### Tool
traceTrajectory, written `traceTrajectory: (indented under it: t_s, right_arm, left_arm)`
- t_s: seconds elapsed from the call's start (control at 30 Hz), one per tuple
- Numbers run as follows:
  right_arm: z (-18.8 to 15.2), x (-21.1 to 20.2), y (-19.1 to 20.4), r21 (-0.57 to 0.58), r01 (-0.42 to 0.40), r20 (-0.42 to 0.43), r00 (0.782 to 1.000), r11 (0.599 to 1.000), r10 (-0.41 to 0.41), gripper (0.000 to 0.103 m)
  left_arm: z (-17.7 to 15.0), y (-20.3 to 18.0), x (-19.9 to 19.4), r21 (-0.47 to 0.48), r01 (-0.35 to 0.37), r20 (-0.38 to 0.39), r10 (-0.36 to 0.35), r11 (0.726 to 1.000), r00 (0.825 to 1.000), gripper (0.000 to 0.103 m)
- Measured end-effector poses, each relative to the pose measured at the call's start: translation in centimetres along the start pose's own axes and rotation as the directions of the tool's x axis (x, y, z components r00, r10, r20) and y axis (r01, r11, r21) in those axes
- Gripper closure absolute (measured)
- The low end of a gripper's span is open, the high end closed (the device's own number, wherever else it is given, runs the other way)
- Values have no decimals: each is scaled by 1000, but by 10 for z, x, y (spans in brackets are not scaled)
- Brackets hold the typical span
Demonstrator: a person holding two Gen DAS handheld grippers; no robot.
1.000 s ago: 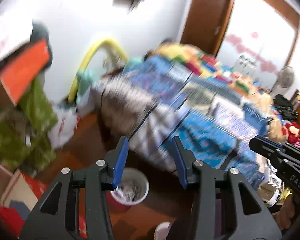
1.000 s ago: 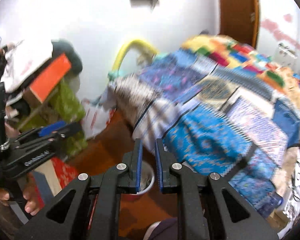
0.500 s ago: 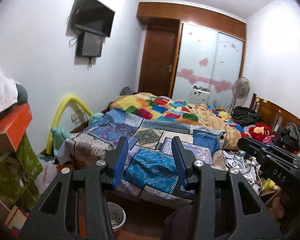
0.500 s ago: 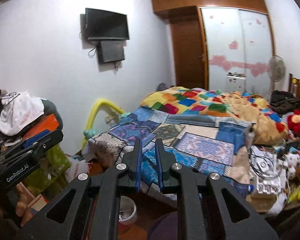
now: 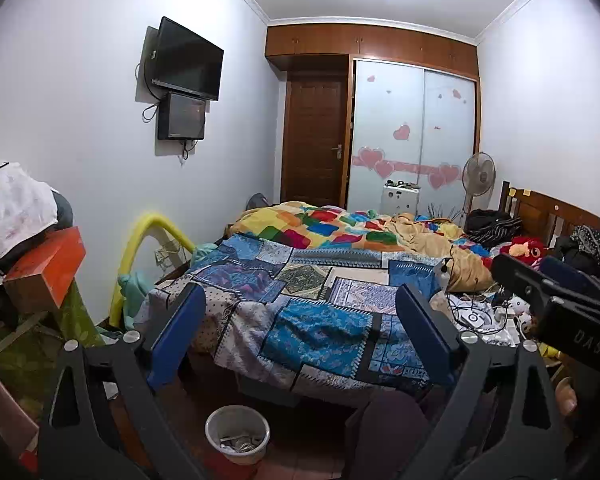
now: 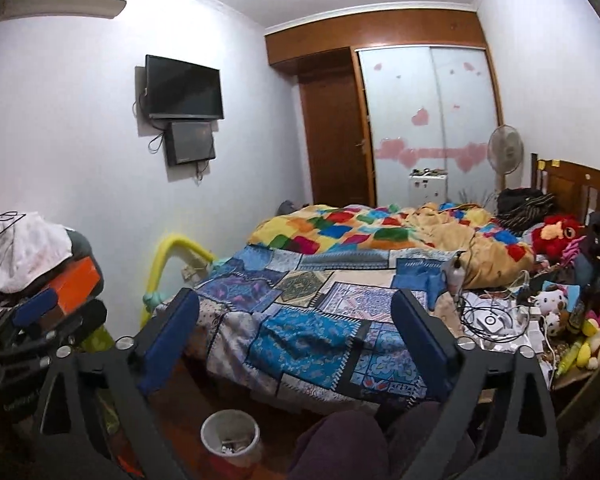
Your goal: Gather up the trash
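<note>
Both tongs, left (image 5: 300,332) and right (image 6: 296,332), have just spread wide, empty, aimed slightly downward over the bed (image 5: 320,304).

Quilted cloth bedspread (image 5: 320,312), matt — glossy varnished wood door (image 5: 314,140), smooth white plastic bin (image 5: 237,438), frosted wardrobe panels (image 5: 412,132).

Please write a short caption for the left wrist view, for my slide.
Open left tongs, holding nothing, face a patchwork-covered bed; a white waste bin stands on the floor below.
</note>
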State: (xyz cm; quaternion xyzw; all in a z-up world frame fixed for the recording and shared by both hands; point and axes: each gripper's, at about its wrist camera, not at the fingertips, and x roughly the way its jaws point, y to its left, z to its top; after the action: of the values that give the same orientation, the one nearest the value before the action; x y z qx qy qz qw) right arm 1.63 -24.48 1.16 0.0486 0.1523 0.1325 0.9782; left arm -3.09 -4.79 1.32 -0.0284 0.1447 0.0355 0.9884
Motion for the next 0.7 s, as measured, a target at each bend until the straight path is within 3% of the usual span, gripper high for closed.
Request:
traceTrajectory:
  t_s: [0.13,0.7]
  right_arm:
    - [-3,-1,-2,3,43,-8,999,999,-43,5]
    - [-10,-11,3,-10,56,-15,998,998,-56,5]
  left_arm:
    - [-6,2,-1,-4,-3,-6,3,1000,1000,5]
    - [-16,1,-3,-3,-5,-21,5,1000,1000,4]
